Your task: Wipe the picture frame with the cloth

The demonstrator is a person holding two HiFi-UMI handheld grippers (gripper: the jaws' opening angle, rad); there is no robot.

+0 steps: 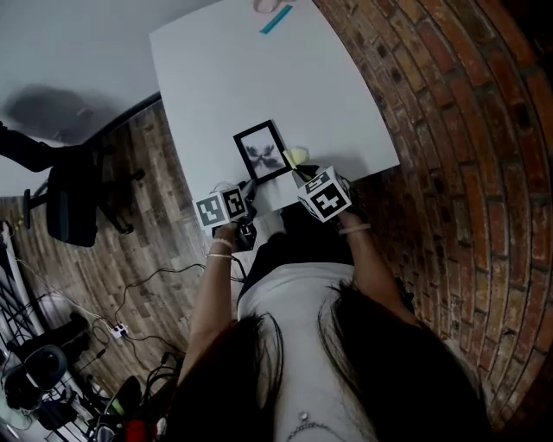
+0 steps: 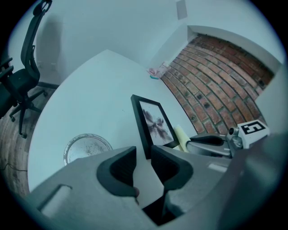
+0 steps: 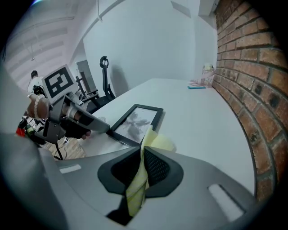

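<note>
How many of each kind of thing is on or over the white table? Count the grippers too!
Picture frame: 1
Yellow cloth: 1
Round dish: 1
Small things at the far edge: 2 (teal one, pinkish one)
Grippers: 2 (left gripper, right gripper)
Total: 7

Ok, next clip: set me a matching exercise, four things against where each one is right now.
Things:
1. picture frame
2. yellow cloth
3. teal strip
4. office chair

Places:
A. on the floor beside the table
B. pinched in the right gripper
C. flat on the table, near the person's edge
D. at the table's far end

Pairs: 1-C, 2-B, 3-D, 4-A
</note>
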